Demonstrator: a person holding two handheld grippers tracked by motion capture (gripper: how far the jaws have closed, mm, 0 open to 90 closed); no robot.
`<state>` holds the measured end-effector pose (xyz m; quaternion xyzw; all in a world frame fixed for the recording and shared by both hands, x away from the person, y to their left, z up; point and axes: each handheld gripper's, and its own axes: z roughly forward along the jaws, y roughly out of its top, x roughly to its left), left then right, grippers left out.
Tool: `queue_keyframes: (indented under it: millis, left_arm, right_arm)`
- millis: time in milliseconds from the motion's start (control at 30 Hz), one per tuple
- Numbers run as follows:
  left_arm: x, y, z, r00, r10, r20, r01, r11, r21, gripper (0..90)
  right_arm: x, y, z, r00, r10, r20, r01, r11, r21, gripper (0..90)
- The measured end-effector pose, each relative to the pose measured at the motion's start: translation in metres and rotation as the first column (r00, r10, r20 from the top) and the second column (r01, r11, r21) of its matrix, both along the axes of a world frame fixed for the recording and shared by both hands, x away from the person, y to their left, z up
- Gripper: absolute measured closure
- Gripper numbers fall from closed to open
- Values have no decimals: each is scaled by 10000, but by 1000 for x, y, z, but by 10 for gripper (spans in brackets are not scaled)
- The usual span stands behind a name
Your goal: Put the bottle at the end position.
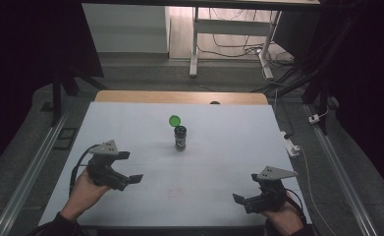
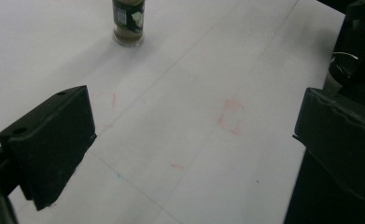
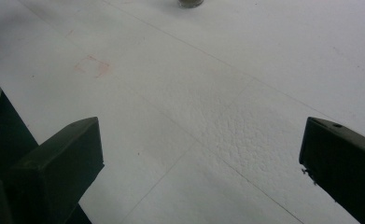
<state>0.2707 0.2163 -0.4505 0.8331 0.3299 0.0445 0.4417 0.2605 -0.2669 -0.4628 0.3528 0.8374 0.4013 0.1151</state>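
A small dark spice jar (image 1: 180,138) stands upright near the middle of the white table (image 1: 219,162), its green flip lid (image 1: 175,120) swung open. The jar (image 2: 129,23) also appears far ahead in the left gripper view, and its base (image 3: 191,3) at the top edge of the right gripper view. My left gripper (image 1: 129,167) rests at the front left, jaws wide apart and holding nothing (image 2: 194,130). At the front right, my right gripper (image 1: 246,188) is open too, with bare table between its jaws (image 3: 201,154). Both are well short of the jar.
A faint red square mark (image 2: 230,115) is drawn on the table sheet. A white power strip (image 1: 290,144) lies at the table's right edge. A wooden strip (image 1: 179,97) borders the far side, with desk legs and cables on the floor beyond.
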Motion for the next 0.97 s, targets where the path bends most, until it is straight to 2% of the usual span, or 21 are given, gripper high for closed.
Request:
queue_keyframes:
  millis: [67,133,233,300,567,733,900,967]
  left_arm:
    - [-10,5,0,9999,125,95,-126,9998,121,0]
    - [-19,11,-2,9996,288,72,-288,9996,18,0]
    - [-33,21,-4,9983,575,101,-576,9983,128,0]
    - [-39,28,-7,9972,745,-42,-745,9972,-38,0]
    - [-62,48,-18,9885,1506,-158,-1505,9886,60,0]
    - [-68,48,-22,9846,1740,164,-1748,9818,749,0]
    - [-69,44,-29,9848,1738,85,-1733,9756,1347,0]
    - [-69,44,-30,9851,1716,54,-1708,9760,1348,0]
  right_arm:
    - [0,0,0,10000,3,6,-3,10000,0,0]
    - [0,0,0,10000,1,9,-1,10000,2,0]
    - [0,0,0,10000,-4,10,4,10000,1,0]
    - [0,0,0,10000,-2,28,2,10000,5,0]
    - [0,0,0,10000,-39,33,39,10000,49,0]
    - [0,1,0,10000,-23,45,23,10000,-5,0]
    - [0,0,0,10000,-19,38,19,10000,14,0]
    - [0,0,0,10000,-8,40,8,10000,1,0]
